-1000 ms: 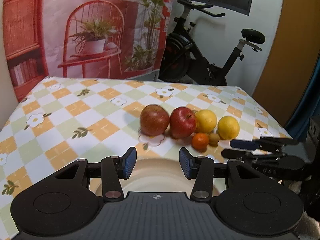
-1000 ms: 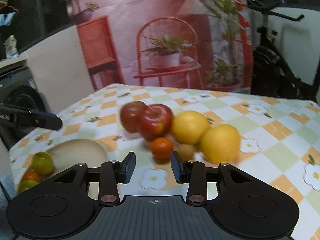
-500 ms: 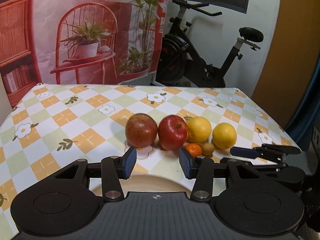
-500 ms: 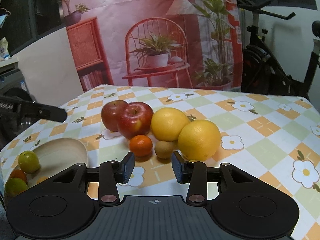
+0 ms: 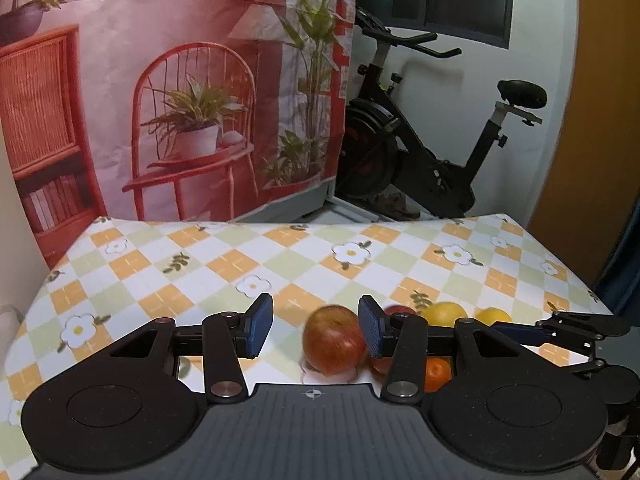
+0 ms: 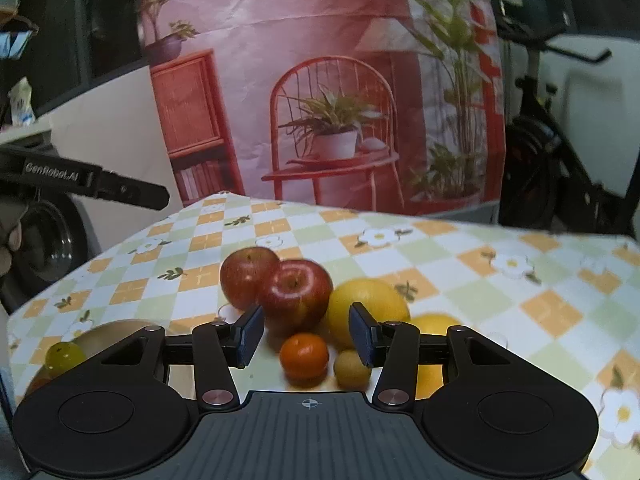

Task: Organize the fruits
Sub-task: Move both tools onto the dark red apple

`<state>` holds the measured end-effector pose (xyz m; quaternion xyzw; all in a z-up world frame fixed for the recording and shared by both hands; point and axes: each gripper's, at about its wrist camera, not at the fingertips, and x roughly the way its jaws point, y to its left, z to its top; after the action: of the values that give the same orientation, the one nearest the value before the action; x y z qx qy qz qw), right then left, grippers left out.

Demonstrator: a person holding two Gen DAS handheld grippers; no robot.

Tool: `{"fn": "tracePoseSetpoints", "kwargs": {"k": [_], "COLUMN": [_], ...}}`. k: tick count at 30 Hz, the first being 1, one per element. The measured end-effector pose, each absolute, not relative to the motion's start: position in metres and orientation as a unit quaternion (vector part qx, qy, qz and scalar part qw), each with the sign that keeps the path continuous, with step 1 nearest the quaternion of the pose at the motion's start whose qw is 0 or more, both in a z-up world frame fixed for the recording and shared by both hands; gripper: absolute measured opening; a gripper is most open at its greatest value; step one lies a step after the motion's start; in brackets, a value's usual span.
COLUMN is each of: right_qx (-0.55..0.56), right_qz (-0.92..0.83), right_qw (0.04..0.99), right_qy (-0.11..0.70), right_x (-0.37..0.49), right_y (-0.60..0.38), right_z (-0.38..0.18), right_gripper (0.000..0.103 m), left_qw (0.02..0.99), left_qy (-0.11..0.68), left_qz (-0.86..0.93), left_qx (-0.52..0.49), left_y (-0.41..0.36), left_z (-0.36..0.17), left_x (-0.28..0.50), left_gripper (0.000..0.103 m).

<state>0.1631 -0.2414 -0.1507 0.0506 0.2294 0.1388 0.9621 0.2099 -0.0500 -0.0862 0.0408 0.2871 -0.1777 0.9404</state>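
Note:
A cluster of fruit lies on the checkered tablecloth [image 6: 460, 264]: two red apples [image 6: 249, 276] [image 6: 297, 294], two yellow citrus fruits [image 6: 366, 308] [image 6: 434, 328], a small orange tangerine [image 6: 304, 356] and a small brown kiwi [image 6: 352, 368]. My right gripper [image 6: 306, 338] is open and empty, just short of the tangerine. My left gripper [image 5: 316, 326] is open and empty, held above the table with the duller apple [image 5: 334, 340] in front of its right finger. A beige bowl [image 6: 108, 330] at the left holds a green fruit [image 6: 64, 356].
The right gripper's fingers [image 5: 560, 330] show at the right of the left wrist view. The left gripper's finger [image 6: 92, 184] shows at the upper left of the right wrist view. An exercise bike [image 5: 432, 152] and a printed backdrop [image 5: 180, 92] stand behind the table.
Both grippers tilted up and moved closer to the fruit. The bowl has dropped out of the left wrist view. Both stay open and empty.

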Motion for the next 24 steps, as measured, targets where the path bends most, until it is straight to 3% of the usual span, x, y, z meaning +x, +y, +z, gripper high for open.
{"fn": "tracePoseSetpoints", "kwargs": {"k": [6, 15, 24], "right_qx": [0.020, -0.080, -0.124], "right_qz": [0.162, 0.240, 0.296], "right_qw": [0.958, 0.931, 0.892], "right_qy": [0.235, 0.262, 0.318], "right_x": [0.184, 0.237, 0.295], "right_y": [-0.230, -0.191, -0.162], "right_z": [-0.137, -0.121, -0.129], "right_gripper": [0.044, 0.058, 0.059], "left_qw": [0.934, 0.907, 0.891], "left_qy": [0.300, 0.358, 0.379], "left_qz": [-0.187, -0.220, -0.240], "left_qx": [0.043, -0.008, -0.071], "left_y": [-0.044, -0.038, -0.022], "left_z": [-0.089, -0.113, -0.139], "left_x": [0.226, 0.267, 0.291], "left_gripper": [0.050, 0.043, 0.043]}}
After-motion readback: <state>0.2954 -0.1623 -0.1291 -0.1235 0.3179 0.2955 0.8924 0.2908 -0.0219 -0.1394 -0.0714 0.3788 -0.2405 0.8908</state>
